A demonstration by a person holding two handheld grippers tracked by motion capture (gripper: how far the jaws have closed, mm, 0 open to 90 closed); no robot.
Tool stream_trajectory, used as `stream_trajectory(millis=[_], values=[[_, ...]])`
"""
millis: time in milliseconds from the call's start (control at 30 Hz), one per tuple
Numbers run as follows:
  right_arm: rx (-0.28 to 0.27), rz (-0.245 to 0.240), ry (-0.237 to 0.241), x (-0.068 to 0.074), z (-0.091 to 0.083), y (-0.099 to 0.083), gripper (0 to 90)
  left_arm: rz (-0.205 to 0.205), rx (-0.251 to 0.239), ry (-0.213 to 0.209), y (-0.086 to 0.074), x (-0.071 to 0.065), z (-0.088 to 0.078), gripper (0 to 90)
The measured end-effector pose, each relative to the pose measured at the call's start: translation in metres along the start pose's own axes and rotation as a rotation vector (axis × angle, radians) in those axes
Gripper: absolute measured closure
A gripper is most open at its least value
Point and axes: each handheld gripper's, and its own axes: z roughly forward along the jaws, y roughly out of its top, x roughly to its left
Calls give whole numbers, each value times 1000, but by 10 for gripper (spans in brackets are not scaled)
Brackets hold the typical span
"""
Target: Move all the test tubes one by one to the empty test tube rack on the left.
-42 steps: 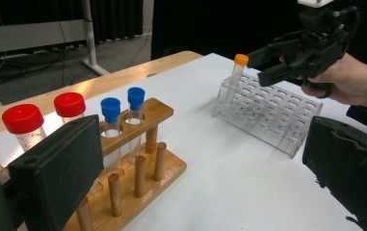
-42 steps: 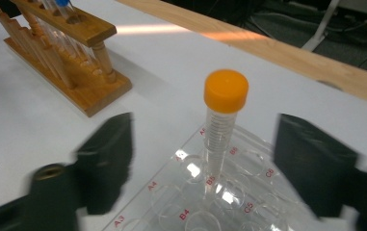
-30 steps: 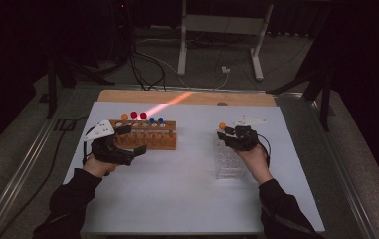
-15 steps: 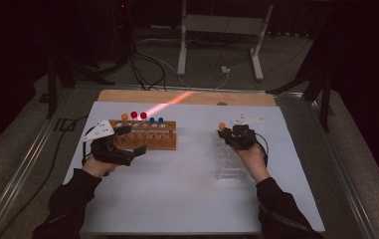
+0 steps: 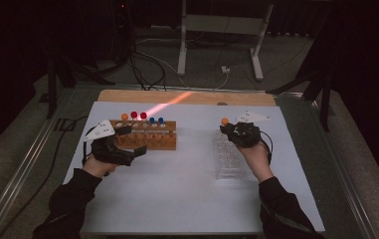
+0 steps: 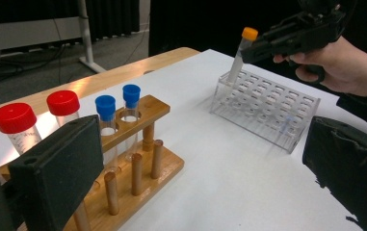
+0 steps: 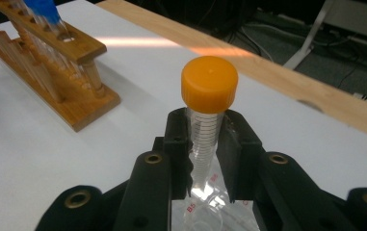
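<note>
An orange-capped tube (image 7: 209, 82) stands slightly tilted with its lower end in a corner well of the clear plastic rack (image 5: 227, 160). My right gripper (image 7: 205, 139) is shut on the tube just below its cap, as the left gripper view also shows at the tube (image 6: 241, 53). A wooden rack (image 5: 152, 140) on the left holds red-capped tubes (image 6: 15, 120), blue-capped tubes (image 6: 106, 108) and another orange-capped one (image 5: 124, 117). My left gripper (image 5: 135, 140) hangs open right in front of the wooden rack (image 6: 137, 159), with nothing between its jaws.
A white sheet (image 5: 177, 199) covers the table, with a wooden strip (image 5: 127, 95) along its far edge. The clear rack (image 6: 268, 103) has several vacant wells. Beyond the table stand a metal frame (image 5: 222, 30) and cables on a dark floor.
The right gripper has edged slightly left at the orange-capped tube. The left gripper has kept still.
</note>
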Motion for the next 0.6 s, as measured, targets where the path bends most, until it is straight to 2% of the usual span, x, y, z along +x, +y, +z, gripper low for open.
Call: stream_trajectory(millis=[233,400,600], values=[[-44,-22,-10,4,-15,10,747,2,-2,-5,1,-1,0,16],[-80,-32,18,10,-26,19,747,6,2,-8,1,-2,0,16],[-82,-62,68,26,-29,22,747,10,0,-21,3,-6,1,16]])
